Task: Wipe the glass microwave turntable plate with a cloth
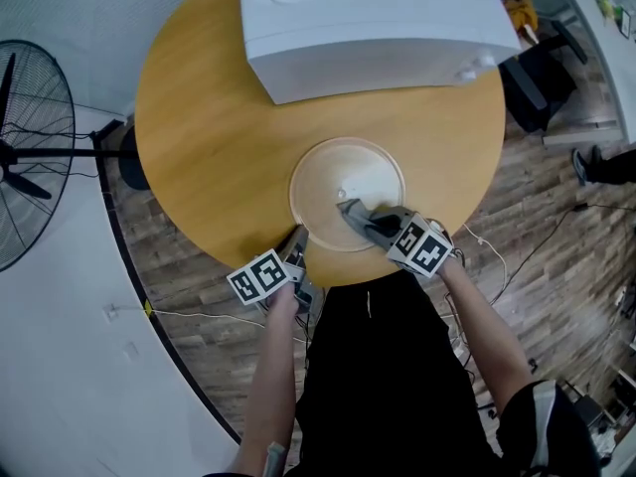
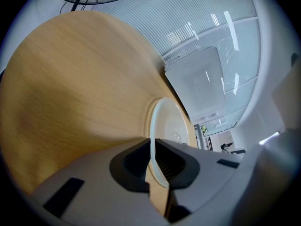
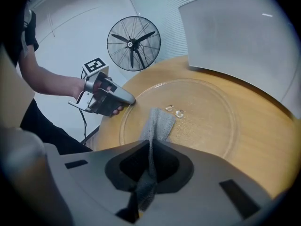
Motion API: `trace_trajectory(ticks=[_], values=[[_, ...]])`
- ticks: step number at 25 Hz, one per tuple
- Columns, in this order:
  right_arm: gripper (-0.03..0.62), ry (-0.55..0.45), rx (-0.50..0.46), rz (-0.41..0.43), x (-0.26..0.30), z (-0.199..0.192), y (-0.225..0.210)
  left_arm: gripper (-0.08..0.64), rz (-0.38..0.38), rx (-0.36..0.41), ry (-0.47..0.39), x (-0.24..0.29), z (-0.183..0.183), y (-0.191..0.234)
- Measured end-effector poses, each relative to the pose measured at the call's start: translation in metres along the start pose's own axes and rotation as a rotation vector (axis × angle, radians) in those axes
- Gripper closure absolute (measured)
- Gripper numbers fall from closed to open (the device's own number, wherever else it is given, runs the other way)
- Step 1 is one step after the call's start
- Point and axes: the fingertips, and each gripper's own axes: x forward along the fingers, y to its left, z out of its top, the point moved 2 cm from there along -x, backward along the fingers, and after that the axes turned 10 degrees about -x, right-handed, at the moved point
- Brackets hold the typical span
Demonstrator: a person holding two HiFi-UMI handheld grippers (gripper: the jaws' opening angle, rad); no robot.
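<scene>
A round wooden surface (image 1: 199, 137) carries a white microwave (image 1: 378, 18) at its far side and, nearer the person, the glass turntable plate (image 1: 378, 167), which lies flat close to the near edge. The left gripper (image 1: 297, 238) comes in from the plate's near-left side and is clenched on the rim. In the left gripper view the thin glass edge runs straight up between the two dark pads, which press on it from either side. The right gripper (image 1: 348, 208) reaches over the near part of the plate and is clamped on a grey cloth (image 3: 159, 124). In the right gripper view the fabric is pinched in a narrow fold between the jaws, one end bunched behind them and the other spread forward onto the glass. What the plate holds is little: the free end of the cloth resting on its near half, and a few clear droplets (image 3: 175, 111) just beyond the cloth's front edge, near the plate's middle, with a faint wet speckling beside them. The rest of the glass shows the wood through it. Whether anything is inside the microwave cannot be told. A black pedestal fan (image 3: 134, 44) stands on the wooden floor (image 1: 556, 217), off the surface on the person's left.
</scene>
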Motion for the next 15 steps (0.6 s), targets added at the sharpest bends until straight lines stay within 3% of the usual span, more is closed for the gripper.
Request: trace_trajectory(ticks=[6,15], values=[[0.569,-0.003,0.072,-0.098,-0.021,-0.014,-0.036,0.534,0.005,0.006,-0.001,0.000,0.000,0.000],[0.569,0.017,0.087,-0.276,-0.035,-0.010,-0.087,0.534,0.002,0.008,0.004,0.001,0.000,0.000]])
